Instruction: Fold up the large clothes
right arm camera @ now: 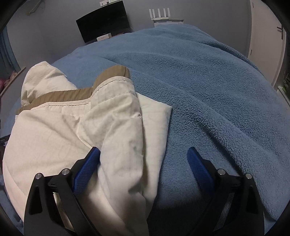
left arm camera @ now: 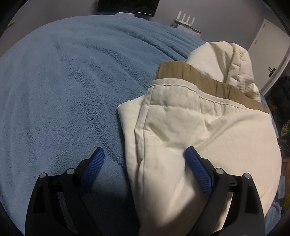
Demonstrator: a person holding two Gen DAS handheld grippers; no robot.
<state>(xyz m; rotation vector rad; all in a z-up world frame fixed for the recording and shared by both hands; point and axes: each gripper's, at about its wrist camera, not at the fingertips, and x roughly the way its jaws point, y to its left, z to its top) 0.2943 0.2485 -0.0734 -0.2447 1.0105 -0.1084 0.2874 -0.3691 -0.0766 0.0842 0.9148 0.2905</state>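
A cream padded jacket [left arm camera: 199, 127] with a tan lining lies folded on a blue fleece blanket [left arm camera: 63, 81]. My left gripper [left arm camera: 145, 154] is open, its jaws straddling the jacket's left edge, with the right pad over the fabric. In the right wrist view the same jacket [right arm camera: 81, 127] lies at the left on the blanket [right arm camera: 208, 90]. My right gripper [right arm camera: 143, 154] is open, its jaws straddling the jacket's right edge, with the left pad against the cream fabric. Neither gripper holds anything.
A dark monitor [right arm camera: 103, 23] and a white router [right arm camera: 161, 14] stand beyond the bed by the grey wall. A white door [left arm camera: 266, 47] is at the right in the left wrist view. The blanket spreads wide beside the jacket.
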